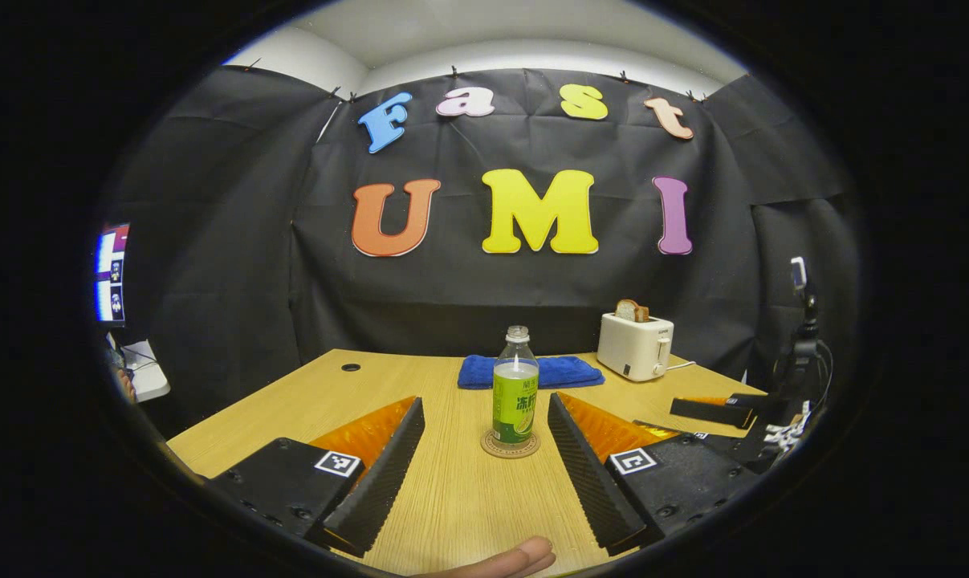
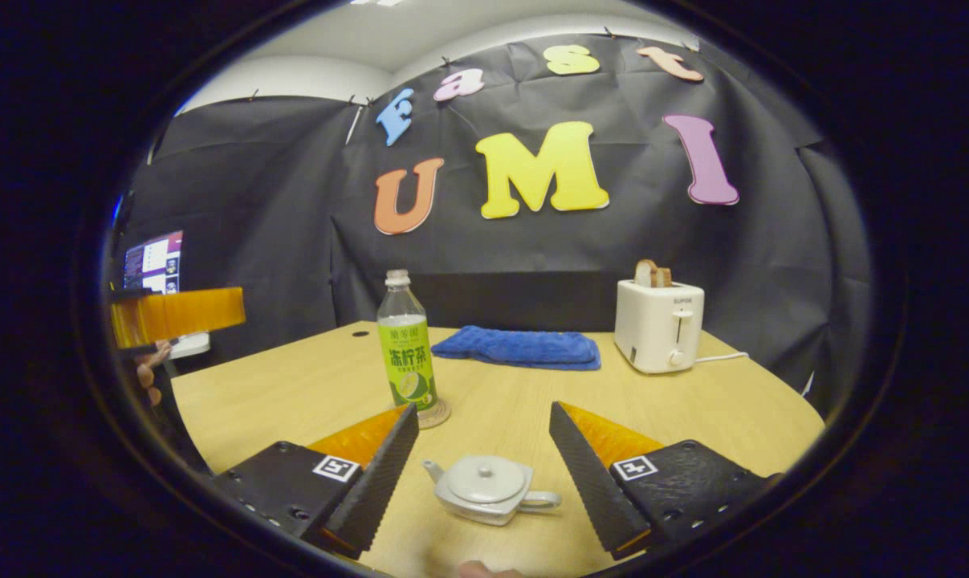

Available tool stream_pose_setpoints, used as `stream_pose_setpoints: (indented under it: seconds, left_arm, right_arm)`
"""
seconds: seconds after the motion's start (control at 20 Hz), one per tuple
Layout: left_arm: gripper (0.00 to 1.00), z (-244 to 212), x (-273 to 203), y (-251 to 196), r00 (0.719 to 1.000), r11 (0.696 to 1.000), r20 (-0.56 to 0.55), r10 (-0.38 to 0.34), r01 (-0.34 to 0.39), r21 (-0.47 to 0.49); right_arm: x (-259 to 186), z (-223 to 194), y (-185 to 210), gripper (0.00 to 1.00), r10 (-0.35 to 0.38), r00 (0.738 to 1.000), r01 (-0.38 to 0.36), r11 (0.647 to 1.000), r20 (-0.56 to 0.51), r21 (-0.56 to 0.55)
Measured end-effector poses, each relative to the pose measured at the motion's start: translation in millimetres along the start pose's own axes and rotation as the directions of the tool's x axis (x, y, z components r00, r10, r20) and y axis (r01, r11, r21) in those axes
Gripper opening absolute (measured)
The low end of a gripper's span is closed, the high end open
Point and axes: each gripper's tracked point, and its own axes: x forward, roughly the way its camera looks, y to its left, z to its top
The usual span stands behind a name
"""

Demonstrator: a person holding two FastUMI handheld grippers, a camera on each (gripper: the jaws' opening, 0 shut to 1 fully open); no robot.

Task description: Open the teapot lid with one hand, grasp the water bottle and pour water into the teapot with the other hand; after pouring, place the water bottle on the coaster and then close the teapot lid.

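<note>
A clear water bottle (image 1: 515, 397) with a green label stands upright on a round coaster (image 1: 510, 444) at mid-table. It sits just beyond the wide-apart fingertips of my left gripper (image 1: 484, 400), which is open and holds nothing. In the right gripper view a small grey teapot (image 2: 488, 488), its lid (image 2: 486, 479) resting on it, lies between the spread fingers of my right gripper (image 2: 484, 409), also open. The bottle (image 2: 406, 345) and coaster (image 2: 434, 415) stand beyond its left finger. The left gripper (image 2: 177, 315) hovers at the far left, and the right gripper (image 1: 713, 411) lies low at the right.
A white toaster (image 1: 635, 345) with a bread slice stands at the back right, and a folded blue towel (image 1: 530, 372) lies behind the bottle. A tripod (image 1: 801, 337) rises past the table's right edge. A monitor (image 2: 152, 262) glows at the left. A fingertip (image 1: 524, 556) shows at the bottom.
</note>
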Motion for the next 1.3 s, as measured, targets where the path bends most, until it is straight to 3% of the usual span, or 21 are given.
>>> stream_pose_setpoints:
  seconds: [0.35, 0.45, 0.65, 0.95, 1.3]
  left_arm:
    - [0.97, -8.6, 3.5, -11.6, 1.0, 1.0, -0.025, -0.015, 0.015, -0.004]
    - [0.97, -11.4, 3.1, -16.0, 0.999, 1.0, -0.03, -0.014, 0.014, 0.019]
    - [0.97, -1.7, 1.7, -7.7, 0.999, 0.998, 0.009, 0.042, -0.043, 0.035]
    - [0.97, -3.8, 1.8, -8.8, 0.998, 0.998, 0.008, 0.055, -0.055, 0.015]
    - [0.97, 4.7, -11.0, -11.4, 0.999, 0.999, -0.006, 0.049, -0.049, -0.006]
  right_arm:
    - [-60.6, 66.4, -12.7, 0.98, -0.059, 0.993, 0.063, 0.997, 0.107, -0.04]
    - [-78.8, 74.8, -30.2, 0.97, -0.11, 0.987, 0.116, 0.992, 0.115, -0.042]
    - [-117.9, 81.0, -59.6, 0.95, -0.181, 0.975, 0.185, 0.983, 0.126, -0.017]
    - [-154.0, 90.6, -79.0, 0.93, -0.189, 0.968, 0.174, 0.979, 0.167, 0.102]
    - [-157.1, 93.7, -80.2, 0.96, -0.179, 0.966, 0.165, 0.982, 0.186, 0.088]
